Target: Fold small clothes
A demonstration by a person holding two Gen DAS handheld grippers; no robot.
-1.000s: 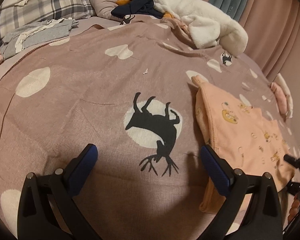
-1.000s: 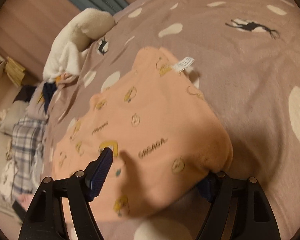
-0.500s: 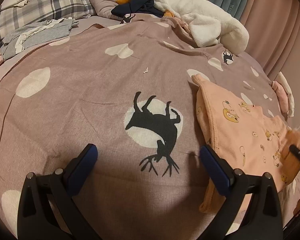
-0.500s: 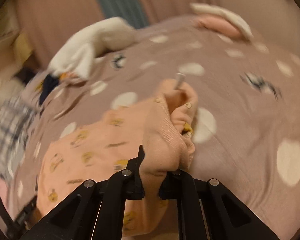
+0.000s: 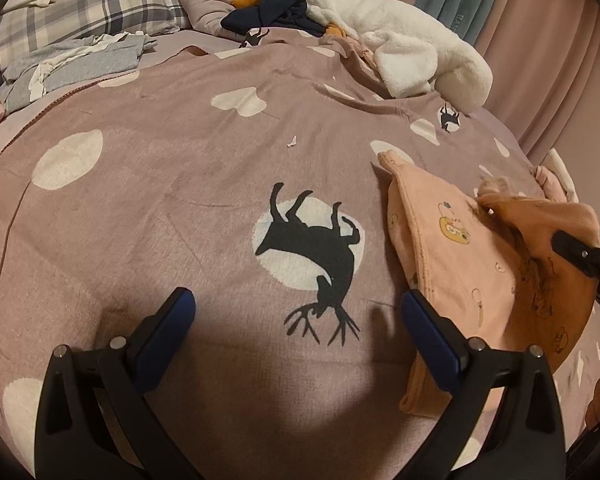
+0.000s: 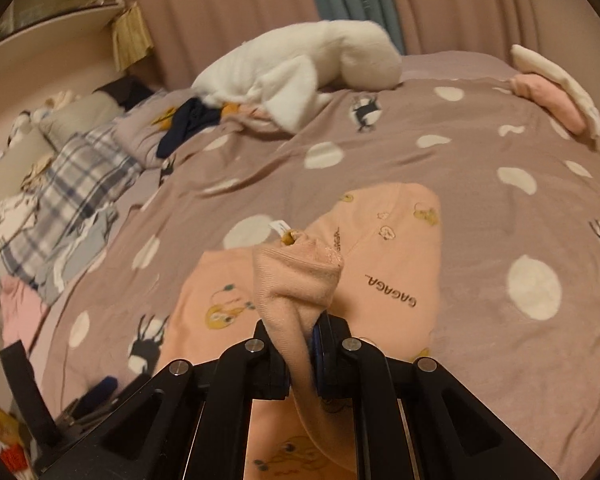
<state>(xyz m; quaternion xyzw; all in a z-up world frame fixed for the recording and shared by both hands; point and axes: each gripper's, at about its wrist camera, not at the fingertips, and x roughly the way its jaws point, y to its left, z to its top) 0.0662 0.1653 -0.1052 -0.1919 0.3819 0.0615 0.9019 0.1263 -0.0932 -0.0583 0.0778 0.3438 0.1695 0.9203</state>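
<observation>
Right wrist: fingers (image 6: 300,350) clenched on peach "GAGAGA" garment (image 6: 384,280); left fingers (image 5: 296,324) released.

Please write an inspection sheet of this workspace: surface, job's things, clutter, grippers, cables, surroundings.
Surface: mauve bedspread with white dots and deer prints.
Job's things: peach garment, one edge lifted and bunched.
Clutter: white fleece blanket, navy cloth, plaid pillow, grey clothes.
Grippers: right gripper shut on peach garment; left gripper open, empty, above the bedspread.
Cables: nothing seen.
Surroundings: pink curtains, teal curtain.
</observation>
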